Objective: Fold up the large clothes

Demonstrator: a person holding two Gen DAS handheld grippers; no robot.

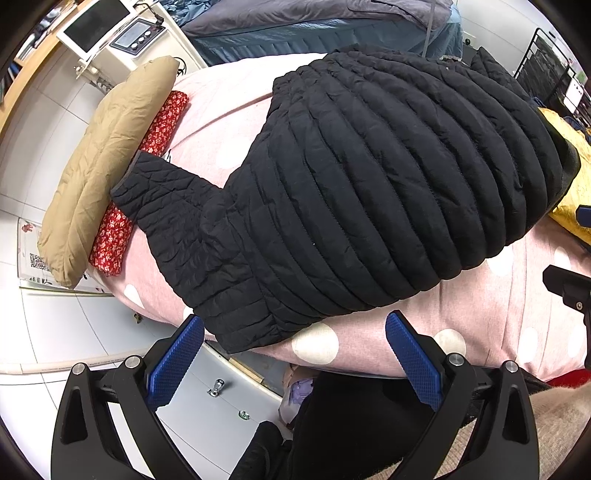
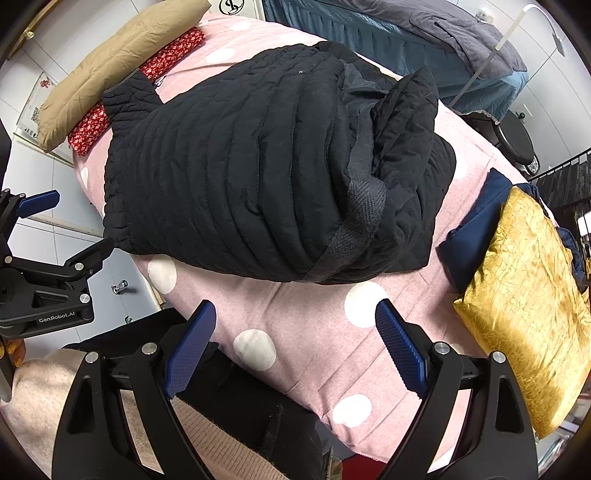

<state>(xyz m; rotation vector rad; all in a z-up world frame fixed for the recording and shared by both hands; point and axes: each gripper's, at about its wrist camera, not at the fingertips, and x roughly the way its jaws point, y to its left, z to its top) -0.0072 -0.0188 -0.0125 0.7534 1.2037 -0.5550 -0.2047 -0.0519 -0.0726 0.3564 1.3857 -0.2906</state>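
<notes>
A black quilted jacket [image 1: 369, 184] lies back-up on a pink polka-dot padded surface [image 1: 480, 325]. One sleeve [image 1: 162, 184] sticks out to the left; in the right wrist view the jacket [image 2: 229, 177] shows its collar side bunched, with a sleeve folded over it [image 2: 402, 122]. My left gripper [image 1: 295, 325] is open and empty, at the near edge by the jacket's hem corner. My right gripper [image 2: 295, 310] is open and empty, above the pink surface [image 2: 314, 339] just short of the jacket. The left gripper also shows in the right wrist view [image 2: 74, 232].
A tan cushion [image 1: 107, 155] and a red floral cloth [image 1: 147, 162] lie at the left edge. A gold cushion [image 2: 524, 314] on a navy cloth [image 2: 476, 229] lies at the right. A blue-covered bed [image 1: 314, 26] stands behind. White tile floor [image 1: 48, 325] lies on the left.
</notes>
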